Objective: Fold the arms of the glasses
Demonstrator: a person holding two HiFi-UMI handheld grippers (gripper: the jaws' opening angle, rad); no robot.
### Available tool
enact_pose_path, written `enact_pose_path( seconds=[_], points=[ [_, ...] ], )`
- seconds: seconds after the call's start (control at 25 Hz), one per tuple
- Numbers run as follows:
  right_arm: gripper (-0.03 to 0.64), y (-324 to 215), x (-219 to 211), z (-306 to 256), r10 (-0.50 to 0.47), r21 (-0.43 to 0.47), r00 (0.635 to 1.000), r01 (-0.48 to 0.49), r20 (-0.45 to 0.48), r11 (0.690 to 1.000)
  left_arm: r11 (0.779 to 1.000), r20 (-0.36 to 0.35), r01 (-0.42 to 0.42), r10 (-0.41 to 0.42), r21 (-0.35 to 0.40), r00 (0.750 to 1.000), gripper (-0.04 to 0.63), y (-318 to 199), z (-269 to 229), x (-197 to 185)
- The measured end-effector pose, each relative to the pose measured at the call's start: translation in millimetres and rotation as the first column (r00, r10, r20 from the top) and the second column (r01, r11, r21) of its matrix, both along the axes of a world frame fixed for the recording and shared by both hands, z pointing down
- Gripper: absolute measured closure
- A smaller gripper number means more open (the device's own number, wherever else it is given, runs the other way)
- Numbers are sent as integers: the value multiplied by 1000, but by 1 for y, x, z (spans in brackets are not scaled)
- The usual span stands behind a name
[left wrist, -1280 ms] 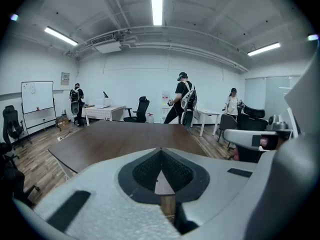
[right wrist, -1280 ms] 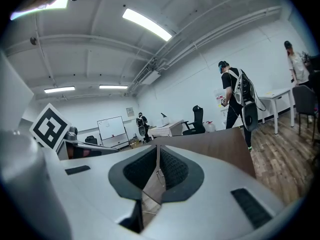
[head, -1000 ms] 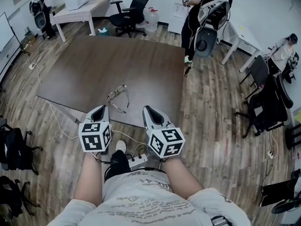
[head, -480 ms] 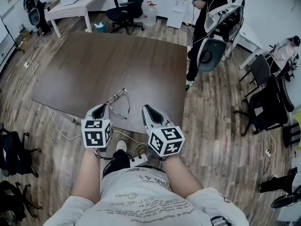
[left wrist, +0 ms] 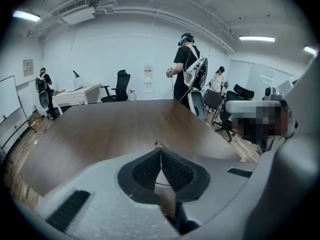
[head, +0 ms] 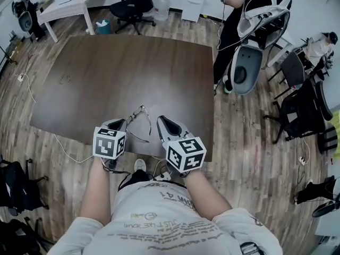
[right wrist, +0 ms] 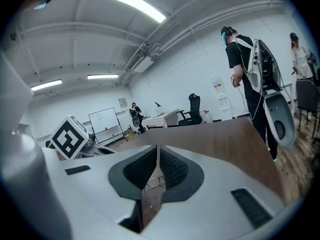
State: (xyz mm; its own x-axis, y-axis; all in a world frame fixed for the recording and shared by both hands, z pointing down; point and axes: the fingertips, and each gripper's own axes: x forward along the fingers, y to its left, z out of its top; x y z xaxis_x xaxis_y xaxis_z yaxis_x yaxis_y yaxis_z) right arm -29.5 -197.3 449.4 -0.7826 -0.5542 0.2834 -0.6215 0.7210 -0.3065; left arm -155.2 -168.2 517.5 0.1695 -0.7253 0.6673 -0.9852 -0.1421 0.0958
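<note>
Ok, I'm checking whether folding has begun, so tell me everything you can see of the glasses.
The glasses are a thin, metal-looking wire frame with clear lenses, lying on the dark wooden table close to its near edge. Both arms look unfolded, trailing towards the person. The frame sits between the left gripper and the right gripper, whose fingers are closed; whether either touches the frame cannot be made out.

A dark brown desk [head: 122,73] stands on a plank floor [head: 249,158], and beyond its far edge a white table [head: 64,4] and a black office chair [head: 130,4] stand by white walls [left wrist: 100,54] under strip lights [right wrist: 137,4].
</note>
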Motion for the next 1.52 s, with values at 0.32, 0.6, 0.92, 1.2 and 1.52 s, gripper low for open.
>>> enact_pose_path(
  seconds=[0.32,0.6,0.92,1.2,1.52],
  points=[
    [600,-34,-29,13,41,-10,998,-41,-41,999,979,-70,-153,144,-138,987,580,-45,48,-36],
    [600,-62,-29,25,127,-37,990,-130,-67,991,853,-287,-442,365,-277,886,577,-71,93,-34],
    [600,-87,-18,38,243,-74,967,-249,-81,966,686,-407,-614,470,-390,783,468,-79,137,-28],
    [600,-98,-28,48,268,-99,960,-276,-86,956,637,-495,-659,456,-400,740,471,-86,150,-15],
    [600,-106,-29,50,285,-96,953,-295,-102,951,599,-466,-672,488,-436,738,497,-89,162,-3]
  ],
)
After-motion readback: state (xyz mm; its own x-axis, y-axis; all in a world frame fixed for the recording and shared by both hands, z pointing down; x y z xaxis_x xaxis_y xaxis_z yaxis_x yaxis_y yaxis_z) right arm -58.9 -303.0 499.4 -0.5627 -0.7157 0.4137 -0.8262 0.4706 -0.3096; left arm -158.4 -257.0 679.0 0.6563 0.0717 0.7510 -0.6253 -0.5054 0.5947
